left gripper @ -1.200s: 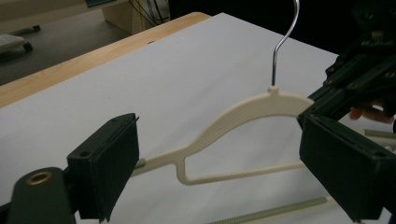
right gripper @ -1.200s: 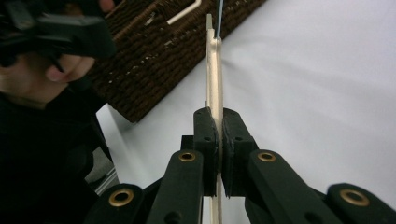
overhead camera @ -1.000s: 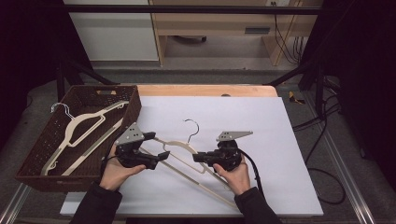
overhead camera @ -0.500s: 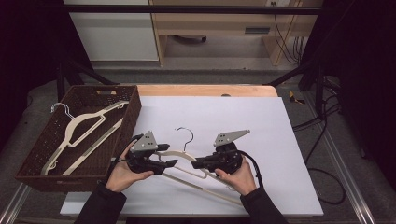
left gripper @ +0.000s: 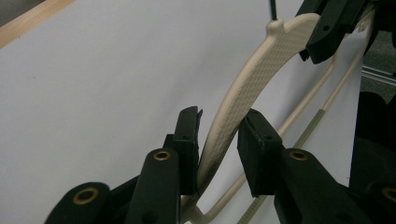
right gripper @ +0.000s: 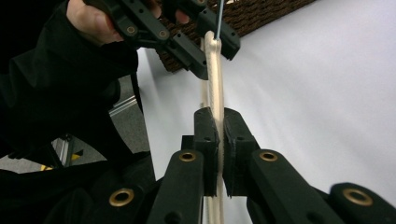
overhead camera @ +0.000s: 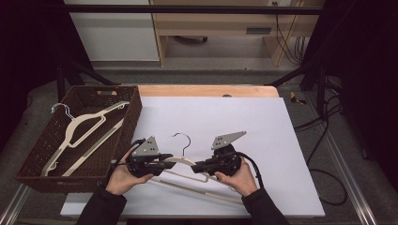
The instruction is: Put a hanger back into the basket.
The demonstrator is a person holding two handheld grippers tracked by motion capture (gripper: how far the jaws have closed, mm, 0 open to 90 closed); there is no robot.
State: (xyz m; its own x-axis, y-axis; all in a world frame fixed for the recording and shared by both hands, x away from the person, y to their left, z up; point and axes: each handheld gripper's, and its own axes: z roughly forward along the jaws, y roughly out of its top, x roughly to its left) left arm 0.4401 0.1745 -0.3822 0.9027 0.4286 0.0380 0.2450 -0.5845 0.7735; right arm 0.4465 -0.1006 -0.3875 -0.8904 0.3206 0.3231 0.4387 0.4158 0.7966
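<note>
A cream hanger (overhead camera: 187, 165) lies near the front edge of the white worktop (overhead camera: 263, 126), left of the middle, with a gripper on each shoulder. Its dark wire hook (overhead camera: 183, 140) points toward the far edge.

The left gripper (overhead camera: 165, 164) comes in from the front-left, held in the person's left hand (overhead camera: 123, 176). In the left gripper view its jaws stand partly open on either side of the hanger's textured shoulder (left gripper: 243, 98). One pad sits close against the plastic and the other stands off with a clear gap, so the grip is not closed.

The right gripper (overhead camera: 197, 165) is held in the right hand (overhead camera: 238, 178), just right of the hook. In the right gripper view its two pads (right gripper: 205, 135) are pressed together on the hanger's thin edge (right gripper: 215, 70), with the plastic pinched between them. That same view shows the left gripper (right gripper: 205, 39) farther along the hanger, near the hook's stem.

The hanger's lower bar (overhead camera: 197, 190) runs toward the front-right, close to the worktop's front edge.

A brown wicker basket (overhead camera: 132, 117) stands at the left edge of the worktop, reaching past it. Inside lies a second hanger (overhead camera: 80, 131), also cream, with its hook toward the far-left corner of the basket. The left gripper is just beside the basket's front-right corner.
</note>
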